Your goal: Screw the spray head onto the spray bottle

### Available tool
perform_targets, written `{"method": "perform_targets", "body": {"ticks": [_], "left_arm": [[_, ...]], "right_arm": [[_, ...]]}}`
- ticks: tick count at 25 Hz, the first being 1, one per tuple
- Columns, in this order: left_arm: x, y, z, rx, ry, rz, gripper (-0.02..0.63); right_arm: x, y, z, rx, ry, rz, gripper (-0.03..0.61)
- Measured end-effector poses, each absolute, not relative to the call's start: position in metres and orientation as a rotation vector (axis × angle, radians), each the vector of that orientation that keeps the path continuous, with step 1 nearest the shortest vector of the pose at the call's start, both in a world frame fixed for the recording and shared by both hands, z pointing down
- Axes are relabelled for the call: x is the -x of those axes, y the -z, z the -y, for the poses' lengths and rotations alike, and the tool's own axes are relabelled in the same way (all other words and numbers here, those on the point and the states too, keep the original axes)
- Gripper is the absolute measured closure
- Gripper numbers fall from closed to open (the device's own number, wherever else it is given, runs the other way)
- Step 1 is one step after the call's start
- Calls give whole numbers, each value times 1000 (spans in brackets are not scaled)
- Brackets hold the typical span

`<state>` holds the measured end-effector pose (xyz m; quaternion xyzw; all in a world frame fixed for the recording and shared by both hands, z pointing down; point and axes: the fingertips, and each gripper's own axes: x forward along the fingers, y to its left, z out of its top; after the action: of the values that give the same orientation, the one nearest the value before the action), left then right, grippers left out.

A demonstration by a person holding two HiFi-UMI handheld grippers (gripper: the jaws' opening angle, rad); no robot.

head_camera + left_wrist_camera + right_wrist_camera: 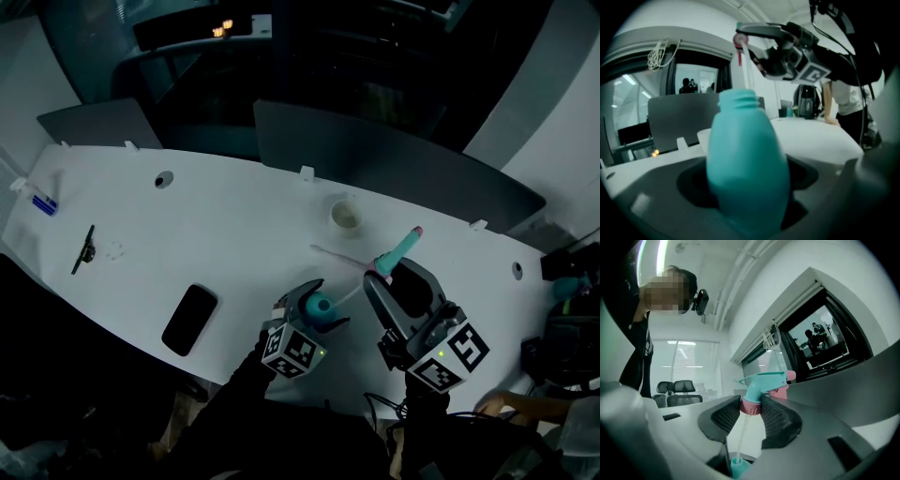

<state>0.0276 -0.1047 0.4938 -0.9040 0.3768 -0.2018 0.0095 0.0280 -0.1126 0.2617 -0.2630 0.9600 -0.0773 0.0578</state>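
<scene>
The left tool (314,306) was clamped on the teal bottle (746,164) over the white counter (225,225). The right tool (395,280) was clamped on the spray head (762,380) at its pink collar (751,407), above the bottle, with the thin tube (740,437) hanging toward the open neck.

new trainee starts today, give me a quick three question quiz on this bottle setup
1. True or false: the spray head is already screwed onto the bottle.
2. Which gripper holds the bottle?
3. The right gripper grips the spray head by its: A trigger, B pink collar, C tube.
Key: 1 false; 2 the left gripper; 3 B.
</scene>
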Motion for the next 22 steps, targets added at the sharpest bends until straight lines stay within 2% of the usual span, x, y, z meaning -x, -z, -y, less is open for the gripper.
{"method": "perform_targets", "body": {"ticks": [6,12,17,22], "left_arm": [[-27,-494,104,2819,634,-1191,198],[-25,-492,104,2822,628,-1197,198],[-25,-493,103,2825,623,-1197,198],[-25,-493,104,2832,618,-1199,198]], "right_arm": [[-4,-271,101,738,119,-2941,445],[19,-325,78,708,-142,-3069,445],[27,-377,73,700,-88,-3184,445],[30,-390,73,704,-94,-3179,445]]}}
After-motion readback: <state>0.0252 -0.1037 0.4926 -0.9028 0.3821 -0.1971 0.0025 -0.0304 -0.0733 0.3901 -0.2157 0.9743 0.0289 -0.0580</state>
